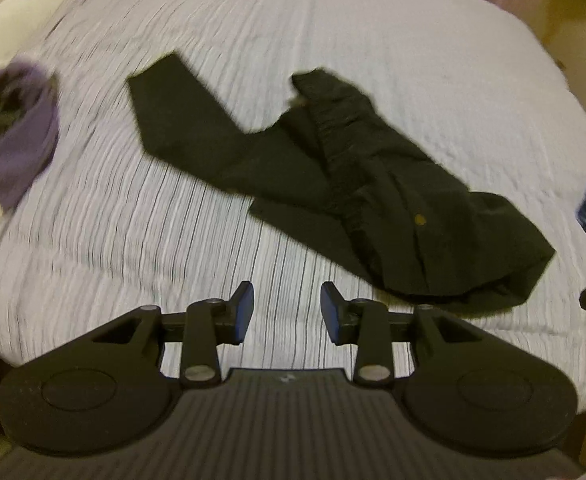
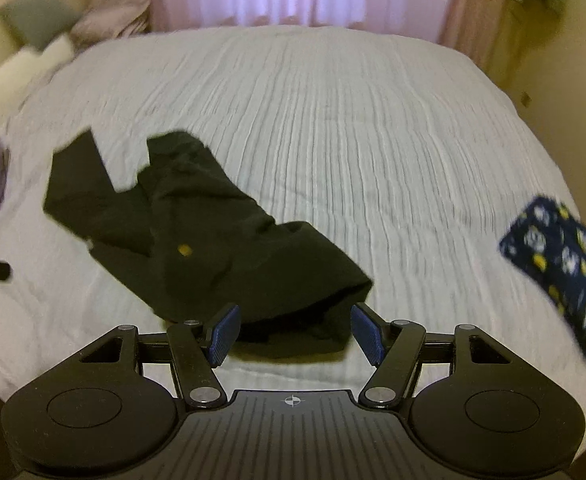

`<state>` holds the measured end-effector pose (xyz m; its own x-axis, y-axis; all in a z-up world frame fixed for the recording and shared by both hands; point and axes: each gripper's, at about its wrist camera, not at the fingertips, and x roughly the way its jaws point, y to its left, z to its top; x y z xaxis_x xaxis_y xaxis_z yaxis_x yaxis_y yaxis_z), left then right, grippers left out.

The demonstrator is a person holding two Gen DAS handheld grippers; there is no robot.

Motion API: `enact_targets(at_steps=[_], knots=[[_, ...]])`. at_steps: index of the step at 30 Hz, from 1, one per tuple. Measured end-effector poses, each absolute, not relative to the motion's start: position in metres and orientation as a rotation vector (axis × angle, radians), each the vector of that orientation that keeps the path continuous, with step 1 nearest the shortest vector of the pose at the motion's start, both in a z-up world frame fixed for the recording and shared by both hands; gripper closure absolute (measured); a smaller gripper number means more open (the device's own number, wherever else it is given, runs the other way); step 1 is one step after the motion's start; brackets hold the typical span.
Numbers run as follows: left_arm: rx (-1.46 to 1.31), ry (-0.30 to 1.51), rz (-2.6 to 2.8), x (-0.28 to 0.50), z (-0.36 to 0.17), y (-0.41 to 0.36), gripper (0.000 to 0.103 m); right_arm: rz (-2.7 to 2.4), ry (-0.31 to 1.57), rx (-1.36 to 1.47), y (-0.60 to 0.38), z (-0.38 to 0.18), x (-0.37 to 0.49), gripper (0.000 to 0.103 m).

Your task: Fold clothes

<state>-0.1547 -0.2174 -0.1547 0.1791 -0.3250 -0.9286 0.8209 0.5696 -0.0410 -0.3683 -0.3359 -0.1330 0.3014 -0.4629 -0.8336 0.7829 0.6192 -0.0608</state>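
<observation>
Both fingers empty above the crumpled black cotton trousers (image 1: 333, 184)

My left fingers (image 1: 286, 312) gape partly, holding nothing, trousers ahead-right on the bed (image 1: 173, 220); my right fingers (image 2: 295, 330) spread wide over their hem. Pinching bunched layers could drag everything askew.

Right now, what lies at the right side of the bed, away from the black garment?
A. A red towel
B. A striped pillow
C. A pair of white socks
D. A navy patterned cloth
D: the navy patterned cloth lies near the right edge of the bed, apart from the black garment.
</observation>
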Motion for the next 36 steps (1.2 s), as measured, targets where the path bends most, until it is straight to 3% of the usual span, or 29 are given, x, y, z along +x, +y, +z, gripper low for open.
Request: enact_targets(at_steps=[8, 16, 19, 25, 28, 31, 32, 36], knots=[[0.495, 1.270, -0.707, -0.149, -0.205, -0.188, 0.071, -0.664, 1.091, 0.000, -0.327, -0.202, -0.358, 0.038], [0.466, 1.322, -0.661, -0.132, -0.257, -0.182, 0.070, -0.464, 1.127, -0.663, -0.304, -0.285, -0.352, 0.038], [0.419, 1.341, -0.658, -0.126, -0.274, -0.187, 0.070, -0.389, 1.118, -0.915, -0.298, -0.322, -0.359, 0.038], [0.248, 1.401, -0.653, -0.115, -0.305, -0.197, 0.069, -0.347, 1.035, -1.087, -0.313, -0.362, -0.361, 0.038], [0.230, 1.383, -0.662, -0.116, -0.316, -0.208, 0.069, -0.364, 0.970, -0.982, -0.330, -0.355, -0.355, 0.038], [0.192, 1.389, -0.658, -0.112, -0.327, -0.219, 0.069, -0.414, 0.931, -0.741, -0.356, -0.333, -0.347, 0.076], [0.175, 1.390, -0.656, -0.110, -0.330, -0.222, 0.069, -0.463, 0.919, -0.571, -0.373, -0.317, -0.345, 0.083], [0.112, 1.382, -0.645, -0.101, -0.338, -0.239, 0.068, -0.679, 0.718, 0.290, -0.472, -0.255, -0.374, 0.087]])
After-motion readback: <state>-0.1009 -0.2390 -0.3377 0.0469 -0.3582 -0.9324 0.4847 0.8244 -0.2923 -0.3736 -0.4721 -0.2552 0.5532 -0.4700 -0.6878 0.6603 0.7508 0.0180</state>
